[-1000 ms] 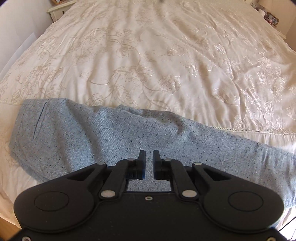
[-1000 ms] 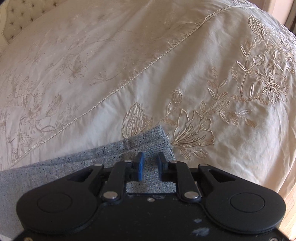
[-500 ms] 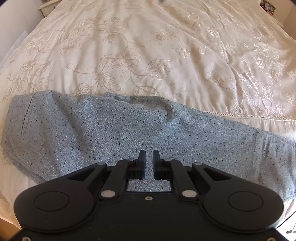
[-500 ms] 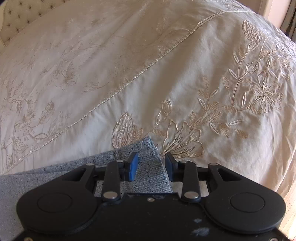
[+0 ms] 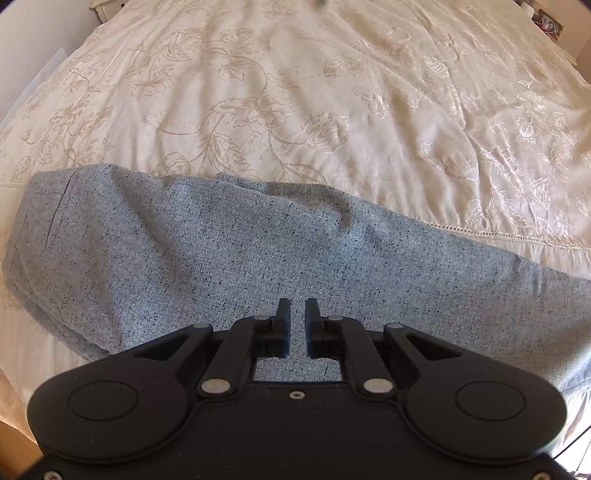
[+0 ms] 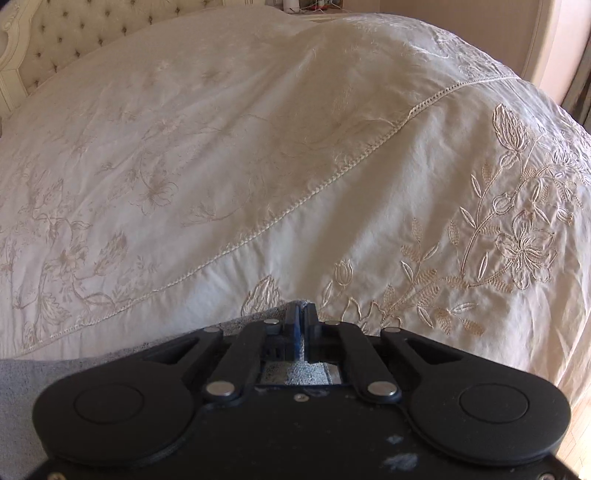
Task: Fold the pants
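Grey speckled pants (image 5: 221, 258) lie lengthwise across the near edge of the bed, the wider end at the left. My left gripper (image 5: 297, 306) hovers over their middle. Its jaws stand a narrow gap apart, and I see only flat fabric beneath them. In the right wrist view the pants (image 6: 44, 384) run off to the lower left, mostly hidden behind the tool. My right gripper (image 6: 302, 308) is shut on the corner of the leg's end, and a bit of grey cloth shows at its tips.
A cream embroidered bedspread (image 5: 332, 92) covers the whole bed and drops off at the right (image 6: 535, 295). A tufted headboard (image 6: 74, 33) stands at the far left. A white nightstand (image 5: 107, 5) and a wall lie beyond the bed. Wood floor (image 6: 580, 424) shows at the lower right.
The right jaws opened wide over the leg's end, then closed on its corner and rose a little. The left gripper kept its narrow gap; more of the pants shows under it.
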Demonstrator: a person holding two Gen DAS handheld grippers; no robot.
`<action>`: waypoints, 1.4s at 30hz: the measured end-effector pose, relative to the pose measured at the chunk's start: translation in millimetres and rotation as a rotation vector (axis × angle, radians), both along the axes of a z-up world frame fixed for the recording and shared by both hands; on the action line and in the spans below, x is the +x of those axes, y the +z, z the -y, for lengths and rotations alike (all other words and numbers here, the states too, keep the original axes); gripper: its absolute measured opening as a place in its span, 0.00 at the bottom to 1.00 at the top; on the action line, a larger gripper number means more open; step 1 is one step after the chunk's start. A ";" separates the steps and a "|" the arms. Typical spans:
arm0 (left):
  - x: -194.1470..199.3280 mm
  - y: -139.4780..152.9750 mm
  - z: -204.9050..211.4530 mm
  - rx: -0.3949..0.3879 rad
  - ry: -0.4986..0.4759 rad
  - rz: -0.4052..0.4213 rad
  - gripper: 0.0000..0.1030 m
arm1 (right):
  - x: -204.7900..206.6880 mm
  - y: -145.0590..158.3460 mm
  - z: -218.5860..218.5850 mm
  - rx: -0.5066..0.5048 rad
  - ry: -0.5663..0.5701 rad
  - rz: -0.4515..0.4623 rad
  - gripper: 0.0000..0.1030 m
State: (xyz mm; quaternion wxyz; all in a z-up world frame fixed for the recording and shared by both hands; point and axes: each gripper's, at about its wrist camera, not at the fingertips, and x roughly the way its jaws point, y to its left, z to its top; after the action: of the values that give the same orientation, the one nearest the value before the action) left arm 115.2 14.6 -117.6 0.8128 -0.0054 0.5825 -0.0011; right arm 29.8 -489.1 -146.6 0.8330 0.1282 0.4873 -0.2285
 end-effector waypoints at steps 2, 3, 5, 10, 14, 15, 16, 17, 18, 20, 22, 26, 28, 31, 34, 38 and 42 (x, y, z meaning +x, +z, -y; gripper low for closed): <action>-1.0 0.0 0.7 0.006 -0.001 0.005 0.13 | 7.4 -14.8 0.7 0.003 0.002 -0.072 0.04; -1.7 0.0 0.5 0.007 0.000 0.007 0.13 | 7.9 -17.9 0.7 -0.005 -0.002 -0.092 0.09; -3.6 0.2 -1.4 0.008 0.006 0.005 0.13 | 2.8 -11.0 -0.3 -0.038 -0.036 -0.068 0.16; -15.3 -1.4 -6.2 -0.005 0.018 0.006 0.13 | -33.8 15.6 -4.7 0.079 -0.072 0.034 0.16; -25.2 -16.6 0.5 0.001 -0.007 -0.034 0.13 | -57.3 -5.5 -28.9 0.121 -0.005 -0.071 0.15; -27.3 -21.3 2.4 0.009 -0.015 -0.042 0.15 | -60.9 -20.0 -35.0 0.114 0.003 -0.141 0.13; -29.1 -26.4 3.7 0.021 -0.022 -0.052 0.16 | -66.3 -31.7 -39.0 0.114 -0.003 -0.196 0.13; -31.0 -32.1 4.0 0.037 -0.024 -0.066 0.17 | -74.3 -38.7 -40.1 0.121 -0.018 -0.220 0.13; -32.3 -39.1 3.0 0.056 -0.019 -0.089 0.17 | -80.4 -41.0 -40.5 0.130 -0.034 -0.228 0.13; -33.8 -51.4 -3.5 0.080 0.014 -0.137 0.17 | -92.0 -37.7 -41.8 0.147 -0.063 -0.214 0.14; -36.1 -54.9 -14.5 0.069 0.062 -0.148 0.17 | -98.3 -26.8 -44.6 0.130 -0.069 -0.171 0.15; -43.8 -36.3 -33.2 0.039 0.135 -0.087 0.17 | -94.8 5.7 -61.9 0.106 -0.028 -0.041 0.16; -47.7 -27.0 -42.3 0.041 0.163 -0.063 0.17 | -86.4 17.6 -73.3 0.128 0.007 0.005 0.16; -54.6 -15.9 -61.1 0.040 0.216 -0.038 0.17 | -66.5 27.8 -97.8 0.177 0.063 0.043 0.16; -57.1 -7.9 -82.8 0.049 0.257 -0.014 0.17 | -54.8 29.9 -128.0 0.216 0.123 0.058 0.16; -48.0 -0.3 -118.1 0.062 0.293 0.017 0.17 | -39.2 31.1 -169.5 0.246 0.218 0.057 0.17; -31.6 4.6 -151.5 0.070 0.287 0.052 0.17 | -29.1 31.6 -218.1 0.268 0.298 0.043 0.17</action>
State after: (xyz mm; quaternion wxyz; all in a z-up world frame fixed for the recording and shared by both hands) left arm 83.6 166.1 -113.0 0.8190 -0.0604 0.5544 0.1350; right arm 0.7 -271.0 -115.0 0.8432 0.1693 0.5092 -0.0329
